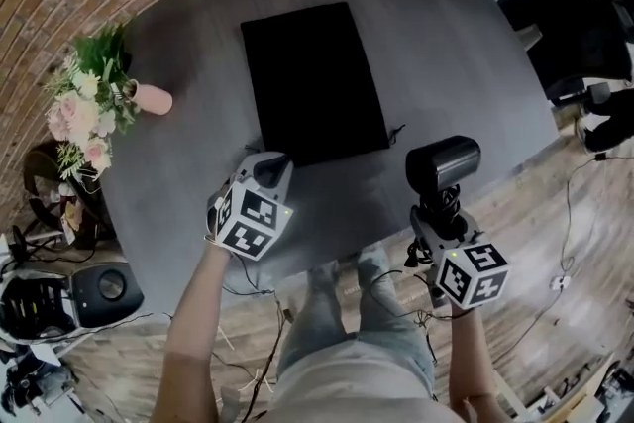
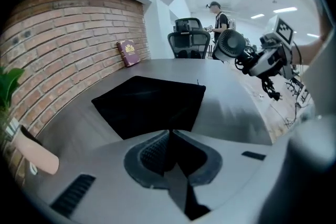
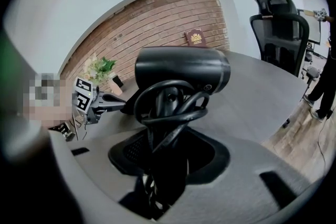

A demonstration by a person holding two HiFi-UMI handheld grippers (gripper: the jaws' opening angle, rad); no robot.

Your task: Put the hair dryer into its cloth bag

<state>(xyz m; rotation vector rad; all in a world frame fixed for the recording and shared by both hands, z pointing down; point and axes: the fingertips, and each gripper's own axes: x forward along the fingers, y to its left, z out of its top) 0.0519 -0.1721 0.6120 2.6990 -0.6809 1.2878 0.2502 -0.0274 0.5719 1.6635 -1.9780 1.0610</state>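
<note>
The black cloth bag (image 1: 312,79) lies flat in the middle of the dark grey table (image 1: 446,45), its long sides running away from the person. The left gripper (image 1: 277,163) points down at the bag's near edge, close to its left corner. In the left gripper view its jaws stand pressed together with the tips (image 2: 169,136) right at that edge (whether a fold of cloth is caught between them cannot be made out).

The right gripper (image 1: 443,213) is clamped on the handle of the black hair dryer (image 1: 443,158). It holds the dryer upright in the air over the table's near right edge, to the right of the bag and apart from it. In the right gripper view the dryer's barrel (image 3: 181,68) lies crosswise above the jaws, and its black cord (image 3: 178,115) is looped round the handle.

A bunch of pink and white flowers (image 1: 87,104) in a pink vase (image 1: 151,98) lies at the table's left edge. A dark red book (image 2: 128,53) leans against the brick wall at the far end, and black office chairs (image 2: 189,39) stand beyond the table.
</note>
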